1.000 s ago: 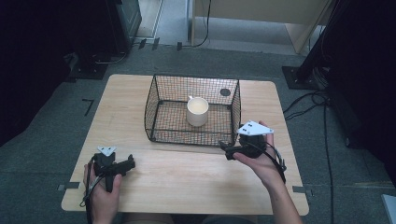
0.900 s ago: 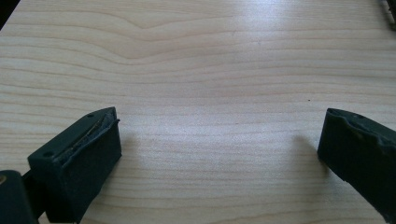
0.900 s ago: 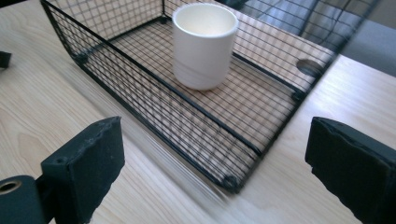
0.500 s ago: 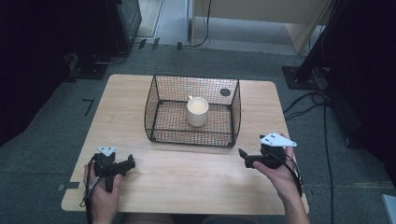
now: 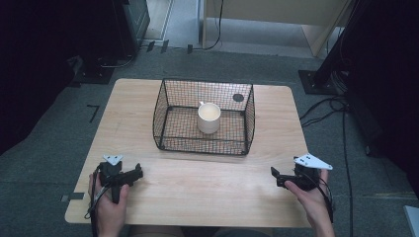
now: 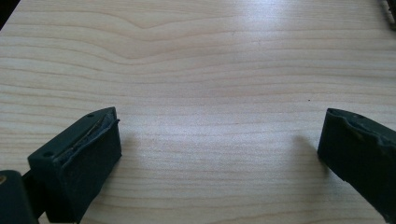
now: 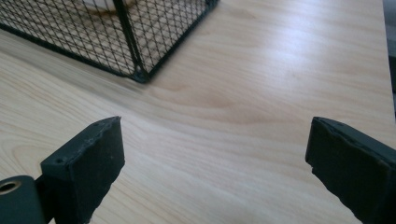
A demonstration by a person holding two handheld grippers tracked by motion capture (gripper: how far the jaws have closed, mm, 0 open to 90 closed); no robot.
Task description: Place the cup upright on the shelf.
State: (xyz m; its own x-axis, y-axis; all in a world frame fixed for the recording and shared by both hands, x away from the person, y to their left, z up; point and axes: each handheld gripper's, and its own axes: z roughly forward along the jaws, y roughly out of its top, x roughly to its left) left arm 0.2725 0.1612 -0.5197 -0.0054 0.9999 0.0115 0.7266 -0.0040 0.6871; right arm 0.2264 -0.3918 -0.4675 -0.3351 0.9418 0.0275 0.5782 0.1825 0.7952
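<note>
A white cup (image 5: 209, 117) stands inside a black wire basket (image 5: 168, 106) mid-table, far from the left gripper (image 5: 129, 174) and right gripper (image 5: 276, 177), both wide open at the near corners

My two grippers are plain black, left (image 5: 129, 175) and right (image 5: 277, 177). The basket (image 5: 163, 121) is black wire mesh, the mug (image 5: 209, 117) inside is cream-white. Table (image 5: 197, 192) is pale wood with wavy grain.

Black wire mesh baskets (image 5: 203, 143): 1
Cream ceramic mugs (image 5: 209, 117): 1
Light wooden tables (image 5: 197, 182): 1
Black two-jaw grippers: 2
</note>
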